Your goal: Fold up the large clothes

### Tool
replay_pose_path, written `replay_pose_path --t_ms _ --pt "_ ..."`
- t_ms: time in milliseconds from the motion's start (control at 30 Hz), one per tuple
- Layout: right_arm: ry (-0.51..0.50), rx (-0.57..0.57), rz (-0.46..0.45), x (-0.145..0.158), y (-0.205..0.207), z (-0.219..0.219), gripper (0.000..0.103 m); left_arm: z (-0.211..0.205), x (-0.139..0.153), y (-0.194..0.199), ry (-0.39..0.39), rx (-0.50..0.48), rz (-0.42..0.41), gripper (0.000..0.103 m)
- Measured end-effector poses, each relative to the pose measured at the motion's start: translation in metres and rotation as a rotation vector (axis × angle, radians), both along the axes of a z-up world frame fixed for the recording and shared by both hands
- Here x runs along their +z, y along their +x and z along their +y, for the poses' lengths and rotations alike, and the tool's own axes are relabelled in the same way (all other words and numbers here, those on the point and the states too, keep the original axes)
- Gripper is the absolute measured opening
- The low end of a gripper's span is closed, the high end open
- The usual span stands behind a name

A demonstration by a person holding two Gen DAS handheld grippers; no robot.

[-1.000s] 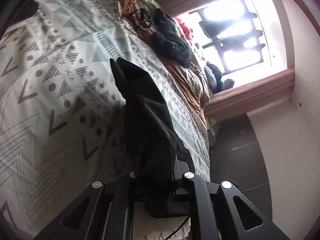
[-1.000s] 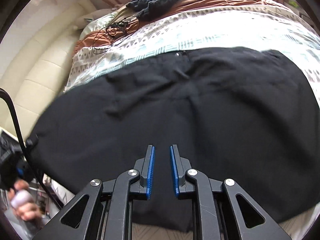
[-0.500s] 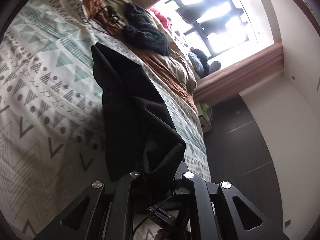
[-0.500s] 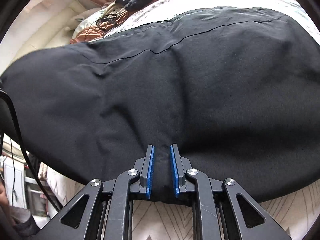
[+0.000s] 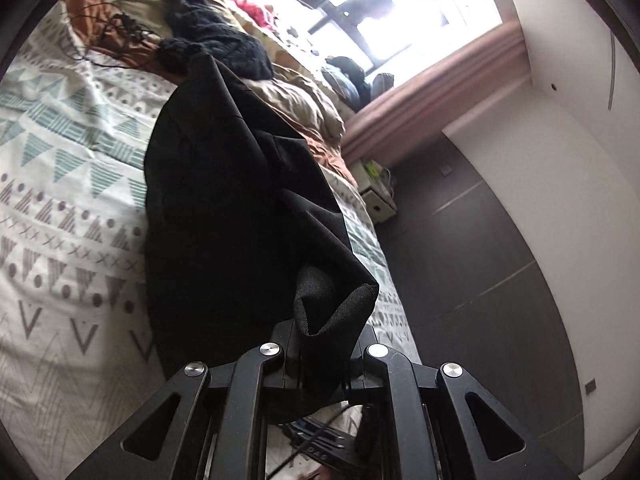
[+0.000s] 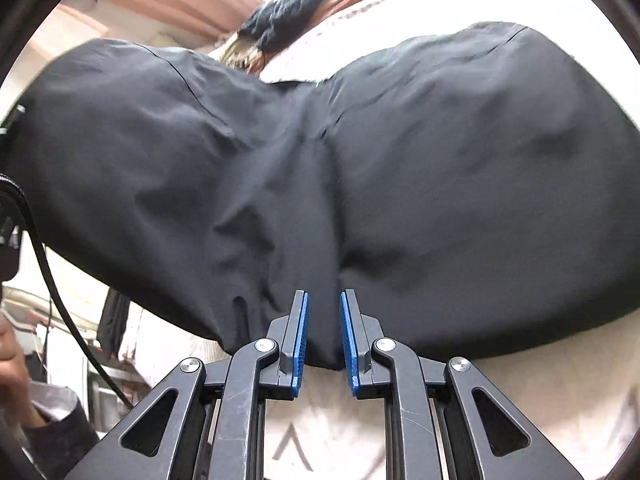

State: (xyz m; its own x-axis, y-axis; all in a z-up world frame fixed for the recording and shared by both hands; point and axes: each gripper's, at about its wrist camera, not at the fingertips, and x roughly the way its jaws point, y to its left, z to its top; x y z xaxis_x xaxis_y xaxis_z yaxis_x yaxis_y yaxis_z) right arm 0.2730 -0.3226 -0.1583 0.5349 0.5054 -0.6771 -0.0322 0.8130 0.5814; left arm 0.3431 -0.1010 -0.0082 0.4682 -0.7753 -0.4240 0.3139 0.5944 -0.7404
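Black garment (image 5: 240,208): large, woven, lying lengthwise on the bed and lifted at its near end.

Left-wrist view, left to right:
- bedspread (image 5: 60,200), white with grey and teal triangles, chevrons and crosses;
- tangle of thin black cable (image 5: 116,36) on an orange-brown blanket (image 5: 320,148) at the far end;
- dark knitted item (image 5: 216,48) beyond the garment's far tip;
- left gripper (image 5: 324,360), fingers drawn narrow and clamped on a bunched fold of the black garment, which stands up between them;
- pink curtain (image 5: 432,92) below a bright window;
- dark floor (image 5: 480,260).

Right-wrist view, left to right:
- a person's hand (image 6: 12,364) and sleeve at the edge;
- black cable (image 6: 68,320);
- right gripper (image 6: 323,340), blue pads (image 6: 301,340) set narrow, the garment's near edge pinched between them, cloth puckering toward the grip;
- black garment (image 6: 460,200) spread wide across the frame over the pale bedspread (image 6: 540,400).
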Motion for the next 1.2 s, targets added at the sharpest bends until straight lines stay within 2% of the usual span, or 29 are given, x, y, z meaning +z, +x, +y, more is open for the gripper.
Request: replay_pose_path --t_ms 233,467,567,767,800,833,867,900,933,1000,1200 --pt "0.028 -0.162 -0.020 0.015 -0.028 -0.071 0.017 -0.063 -0.013 0.017 0.033 -0.102 0.026 0.012" --pt "0.041 -0.328 0.005 0.007 -0.071 -0.137 0.017 -0.142 -0.056 0.035 0.116 -0.206 0.111 0.012" --pt "0.050 -0.375 0.026 0.000 -0.083 -0.154 0.017 -0.171 -0.079 0.036 0.173 -0.251 0.168 0.012" --pt "0.086 -0.409 0.042 -0.007 -0.092 -0.169 0.018 -0.204 -0.092 0.026 0.223 -0.324 0.195 0.012" --pt "0.095 -0.405 0.039 -0.004 -0.088 -0.167 0.023 -0.209 -0.091 0.023 0.237 -0.336 0.199 0.015" --pt "0.106 -0.401 0.036 -0.003 -0.088 -0.171 0.039 -0.211 -0.090 0.022 0.249 -0.345 0.200 0.018" --pt "0.124 -0.397 0.026 -0.001 -0.086 -0.169 0.049 -0.211 -0.088 0.022 0.254 -0.349 0.200 0.027" --pt "0.132 -0.396 0.016 -0.001 -0.089 -0.171 0.065 -0.208 -0.087 0.022 0.254 -0.355 0.200 0.037" --pt "0.137 -0.391 -0.002 0.002 -0.087 -0.168 0.067 -0.207 -0.086 0.026 0.252 -0.356 0.200 0.047" --pt "0.146 -0.370 -0.020 0.005 -0.083 -0.165 0.068 -0.190 -0.085 0.026 0.220 -0.341 0.194 0.056" --pt "0.170 -0.312 -0.035 0.007 -0.063 -0.150 0.069 -0.123 -0.088 0.024 0.246 -0.191 0.191 0.058"
